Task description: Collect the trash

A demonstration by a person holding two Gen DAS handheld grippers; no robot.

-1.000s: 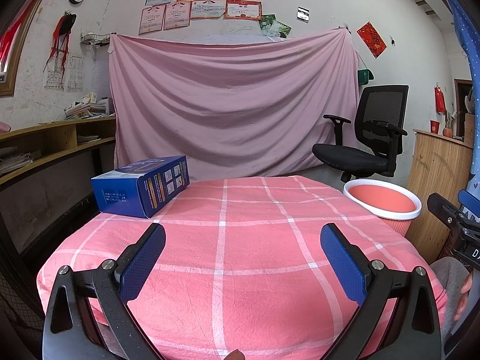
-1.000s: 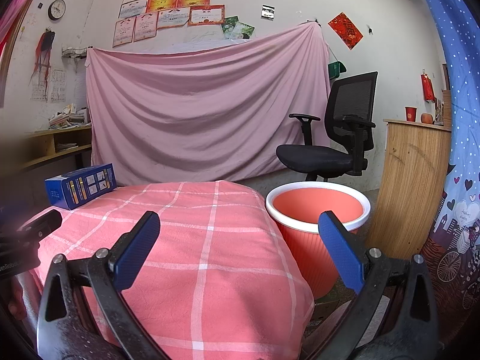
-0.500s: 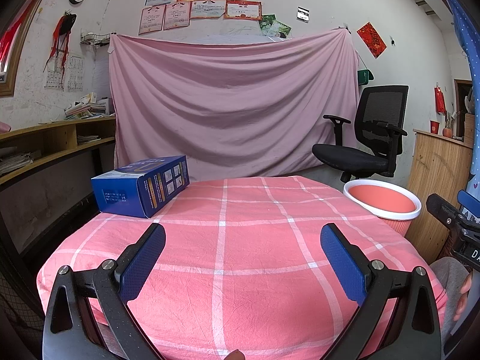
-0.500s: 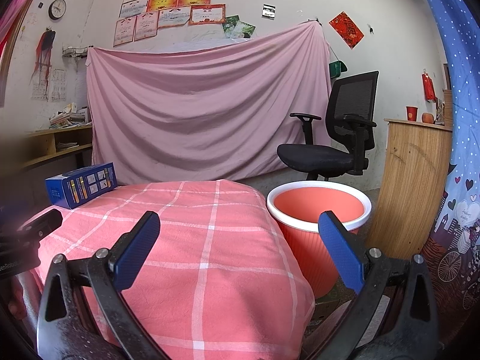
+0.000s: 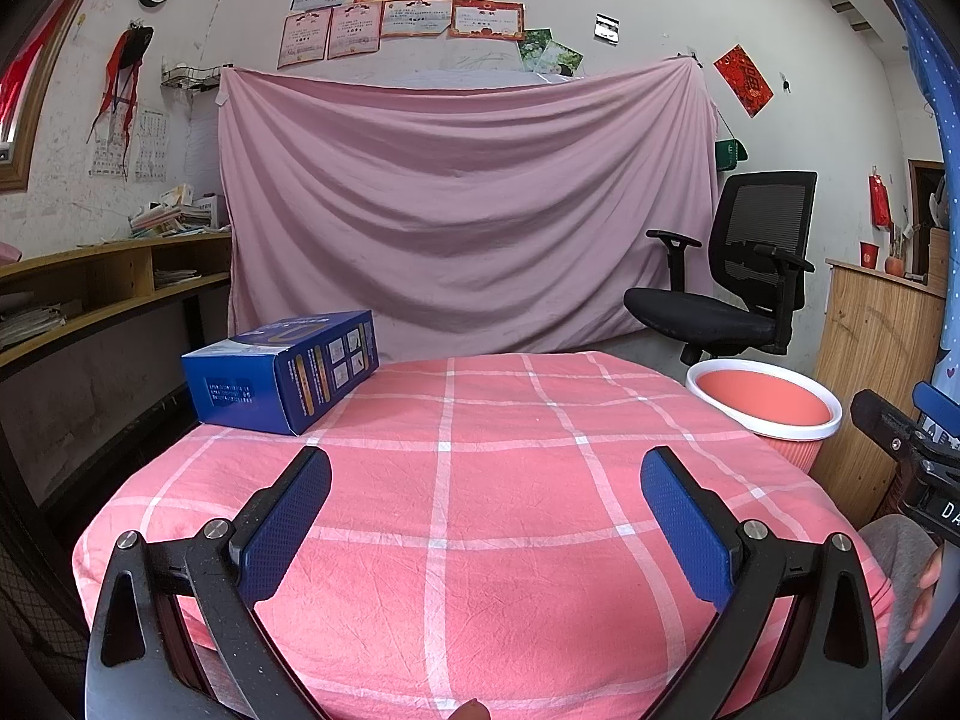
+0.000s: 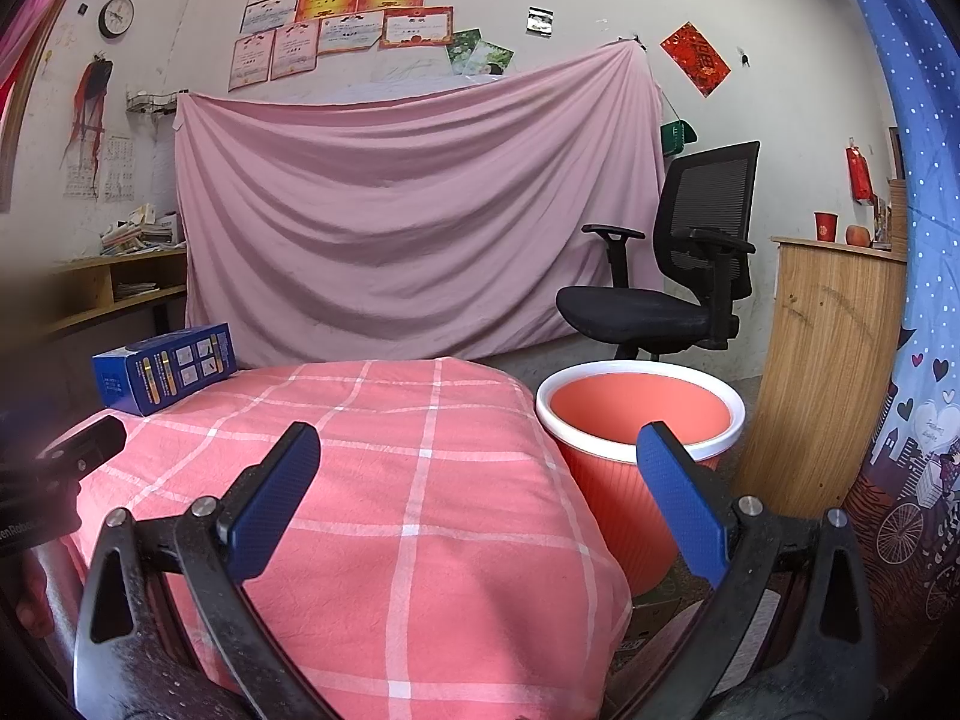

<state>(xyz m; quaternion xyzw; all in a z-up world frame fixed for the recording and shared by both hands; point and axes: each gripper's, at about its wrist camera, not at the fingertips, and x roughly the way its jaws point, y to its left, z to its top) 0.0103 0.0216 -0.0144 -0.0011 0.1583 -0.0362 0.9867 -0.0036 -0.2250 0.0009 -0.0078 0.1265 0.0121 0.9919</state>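
The blue rectangular cardboard box (image 5: 282, 369), the only likely trash, is lying on the far left corner of the pink checked cloth-covered table (image 5: 480, 480), well apart from the round orange plastic bin with a white rim (image 6: 639, 414) standing just beside the table's right edge. Both the left gripper (image 5: 486, 504) and right gripper (image 6: 477, 492) are hovering with fingers spread and empty. The left gripper is looking better placed to span the box's narrower sides. The bin's inside is mostly hidden.
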